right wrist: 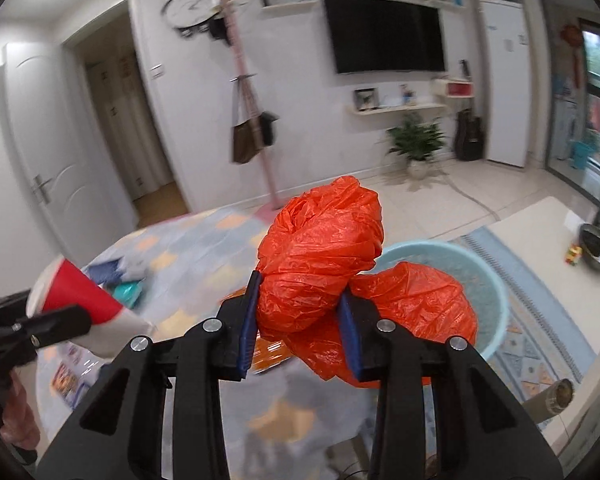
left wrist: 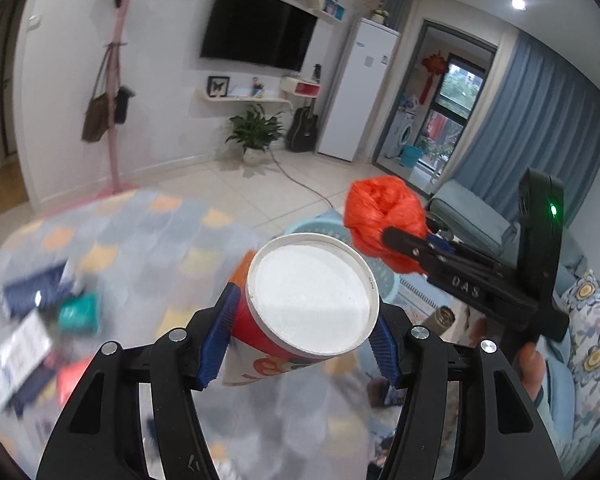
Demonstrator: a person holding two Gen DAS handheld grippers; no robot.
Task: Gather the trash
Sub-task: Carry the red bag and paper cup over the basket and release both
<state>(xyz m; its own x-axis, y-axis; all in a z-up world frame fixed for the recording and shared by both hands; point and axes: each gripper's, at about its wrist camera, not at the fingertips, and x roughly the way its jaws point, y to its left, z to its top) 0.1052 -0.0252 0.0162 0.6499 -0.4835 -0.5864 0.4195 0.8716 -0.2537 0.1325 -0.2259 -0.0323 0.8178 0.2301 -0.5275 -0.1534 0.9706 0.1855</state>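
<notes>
Two pieces of trash are being carried at once, one in each tool. The left hand-held gripper (left wrist: 300, 334) is pinching a red-and-white paper cup (left wrist: 300, 308) across its wall just below the rim, the white base disc facing the camera, so the cup is lying tilted on its side in the air above the bench (left wrist: 148, 240). The cup is likely light and thin-walled; it will crush if squeezed hard, so holding near the stiffer rim or base ring is the safer choice. The right hand-held gripper (right wrist: 298, 320) is pressing its blue pads (right wrist: 247, 322) into a crumpled orange plastic bag (right wrist: 324, 256), which is bulging above and beside the jaws. The bag is soft, slick and springy, so a deep bite into the bunched middle, as here, is what is keeping it from slipping.

Both tools are being held up and angled forward, close together, with the bag hanging over a pale blue basket (right wrist: 488, 280) standing beyond the bench edge. Blurred boxes and packets (left wrist: 32, 320) are lying on the patterned bench cloth to the left.
</notes>
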